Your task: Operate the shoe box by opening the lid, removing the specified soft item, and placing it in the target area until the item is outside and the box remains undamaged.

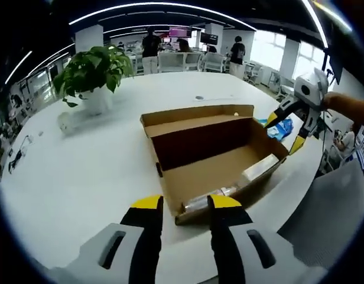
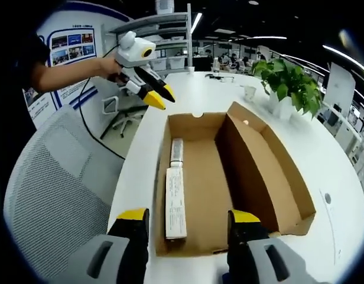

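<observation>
So my left gripper (image 1: pixel 184 204) sits at 6 o'clock in the left gripper view, jaws spread wide with nothing between them, yellow tips just short of the near end of the shoe box (image 1: pixel 214 157). The box is open on the white bench (image 1: pixel 81 177), lid (image 1: pixel 194 121) flipped up and back behind it. Inside I can see a long flat pack (image 1: pixel 260 168) along the right wall and something clear and shiny (image 1: pixel 208 198) at the near end.

My right gripper (image 2: pixel 188 216) is at 6 o'clock in its own view, jaws wide as well, empty, hanging over one short end of the same box (image 2: pixel 200 183). From here the pack (image 2: pixel 175 201) reads as a narrow white printed carton lying against the wall at about 9 o'clock, with the clear wrapped thing (image 2: pixel 176 151) just beyond it. Can't tell which one is the soft item.

Each view catches the other gripper. The left gripper view has my right one (image 1: pixel 288 127) at 3 o'clock, jaws parted, above the far right corner of the box, and a blue crumpled thing (image 1: pixel 282 129) on the bench right behind it. The right gripper view shows my left one (image 2: pixel 155 94) at 11 o'clock, held off the bench edge above a grey mesh chair (image 2: pixel 52 177).

A potted plant (image 1: pixel 90 74) stands at 10 o'clock in the left gripper view, 2 o'clock (image 2: pixel 288 83) in the right one, with a small cup (image 2: pixel 249 92) beside it.
</observation>
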`<state>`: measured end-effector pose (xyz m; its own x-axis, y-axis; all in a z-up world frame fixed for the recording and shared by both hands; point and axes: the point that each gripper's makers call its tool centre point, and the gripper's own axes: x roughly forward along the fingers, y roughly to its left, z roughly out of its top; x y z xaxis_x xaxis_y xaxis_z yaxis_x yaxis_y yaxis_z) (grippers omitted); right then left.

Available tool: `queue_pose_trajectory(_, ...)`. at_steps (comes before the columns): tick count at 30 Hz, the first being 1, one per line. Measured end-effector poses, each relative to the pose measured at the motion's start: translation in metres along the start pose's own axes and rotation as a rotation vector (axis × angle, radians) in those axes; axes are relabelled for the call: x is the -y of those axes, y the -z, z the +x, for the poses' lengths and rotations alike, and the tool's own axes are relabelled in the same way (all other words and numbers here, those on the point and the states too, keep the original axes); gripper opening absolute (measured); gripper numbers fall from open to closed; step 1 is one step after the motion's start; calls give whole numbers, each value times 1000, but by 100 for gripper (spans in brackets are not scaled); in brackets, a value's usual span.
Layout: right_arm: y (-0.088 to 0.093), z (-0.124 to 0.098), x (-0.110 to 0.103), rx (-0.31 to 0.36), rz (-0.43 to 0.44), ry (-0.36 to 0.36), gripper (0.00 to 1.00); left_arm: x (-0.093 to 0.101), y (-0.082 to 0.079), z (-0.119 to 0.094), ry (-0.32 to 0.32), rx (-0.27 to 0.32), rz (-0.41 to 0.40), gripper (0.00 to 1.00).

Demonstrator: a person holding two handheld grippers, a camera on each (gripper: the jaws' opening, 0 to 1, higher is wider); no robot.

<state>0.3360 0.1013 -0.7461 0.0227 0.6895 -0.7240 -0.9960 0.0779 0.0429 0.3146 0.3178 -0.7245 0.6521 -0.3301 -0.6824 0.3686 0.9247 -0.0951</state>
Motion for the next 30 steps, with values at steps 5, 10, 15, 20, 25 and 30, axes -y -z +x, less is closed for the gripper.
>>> queue_pose_trajectory(5, -4, 6, 4, -5, 0, -12, 51, -6, 5, 4, -13, 1, -50, 23)
queue_pose_trajectory(10, -4, 13, 9, -25, -32, -16, 51, -8, 11, 8, -21, -9, -78, 20)
queue_pose_trajectory(15, 2, 21, 14, -56, -53, -23, 51, -14, 15, 10, -40, -12, -126, 13)
queue_pose_trajectory(20, 6, 27, 15, -76, -68, -29, 51, -13, 17, 13, -41, -9, -158, 10)
queue_pose_trajectory(25, 9, 35, 13, -75, -28, -52, 51, -11, 21, 19, -37, -26, -164, 4)
queue_pose_trajectory(30, 16, 40, 10, -101, -49, -66, 49, -10, 22, 20, -33, -27, -158, 4)
